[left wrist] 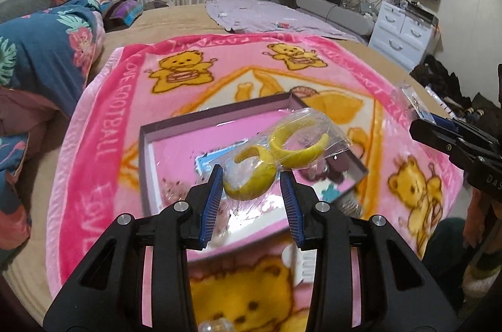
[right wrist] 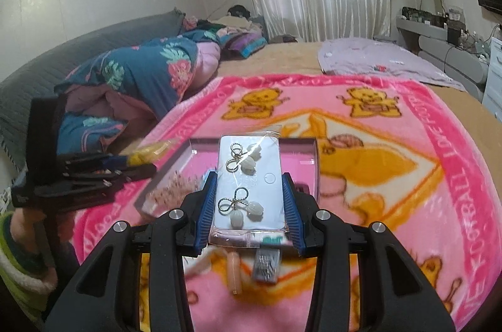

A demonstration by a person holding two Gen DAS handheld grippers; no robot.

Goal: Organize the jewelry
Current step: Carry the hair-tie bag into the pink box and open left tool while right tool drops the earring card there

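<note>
My left gripper [left wrist: 251, 178] is shut on a clear bag holding two yellow hoop earrings [left wrist: 276, 156], above a shallow purple-rimmed box [left wrist: 147, 143] with a pink floor on the blanket. My right gripper [right wrist: 249, 190] is shut on a clear-wrapped white card with two pairs of bow-and-shell earrings [right wrist: 248, 184], held over the same box [right wrist: 310, 143]. The right gripper also shows at the right edge of the left wrist view [left wrist: 439, 134]; the left gripper shows at the left of the right wrist view [right wrist: 135, 168].
The box lies on a pink teddy-bear blanket [left wrist: 103, 143] on a bed. A pink tube [right wrist: 234, 272] and a small grey packet [right wrist: 266, 266] lie on the blanket below the right gripper. A floral quilt [right wrist: 138, 71] is piled at the left. White drawers [left wrist: 404, 30] stand at the far right.
</note>
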